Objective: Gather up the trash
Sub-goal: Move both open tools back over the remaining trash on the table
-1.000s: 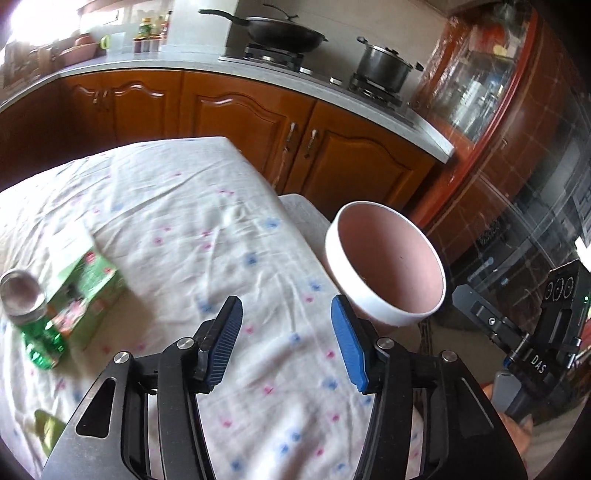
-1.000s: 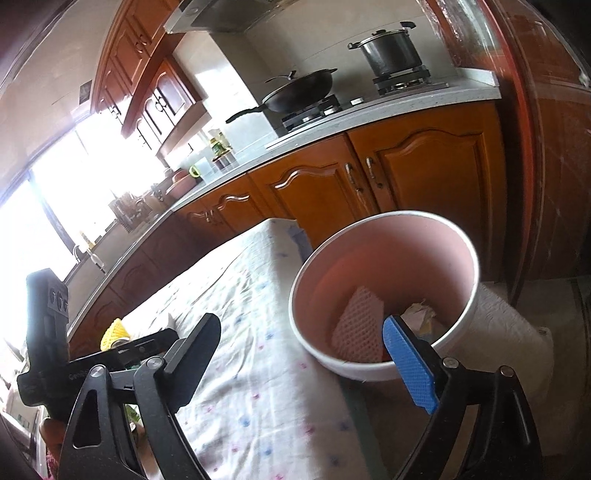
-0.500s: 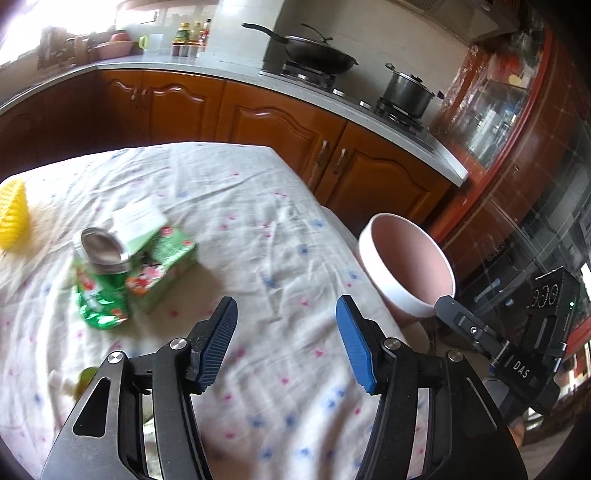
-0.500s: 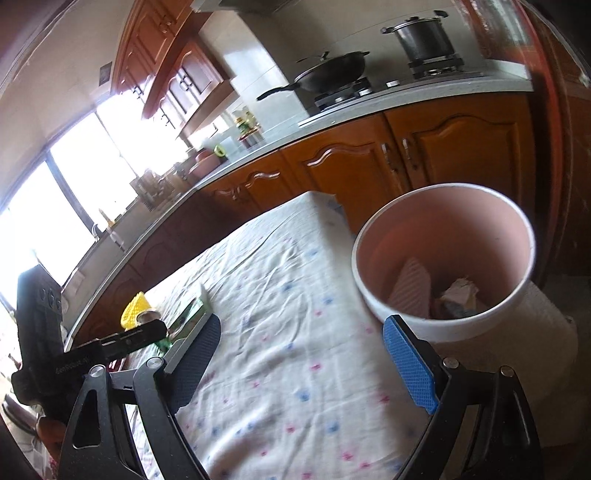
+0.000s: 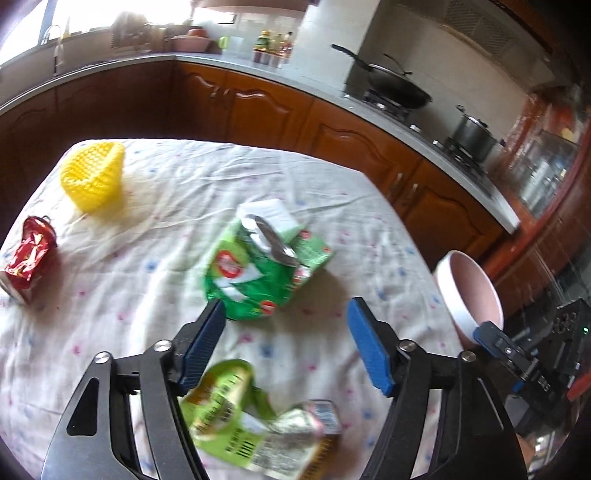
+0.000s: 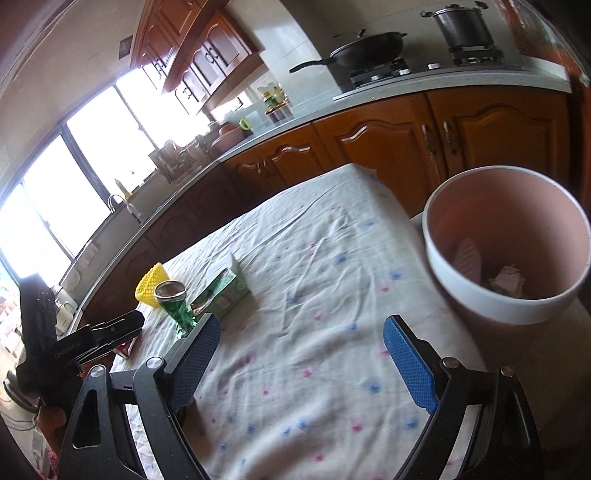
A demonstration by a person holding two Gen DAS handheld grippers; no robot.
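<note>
Right wrist view: pink bin holds crumpled scraps; both claws gape, empty.

Glossy foil green wrapper, wrinkled cotton tablecloth, matt pink bin, varnished wood cabinets

Home kitchen: wooden cabinets, wok and pot on gas stove, probably sink under window.
</note>
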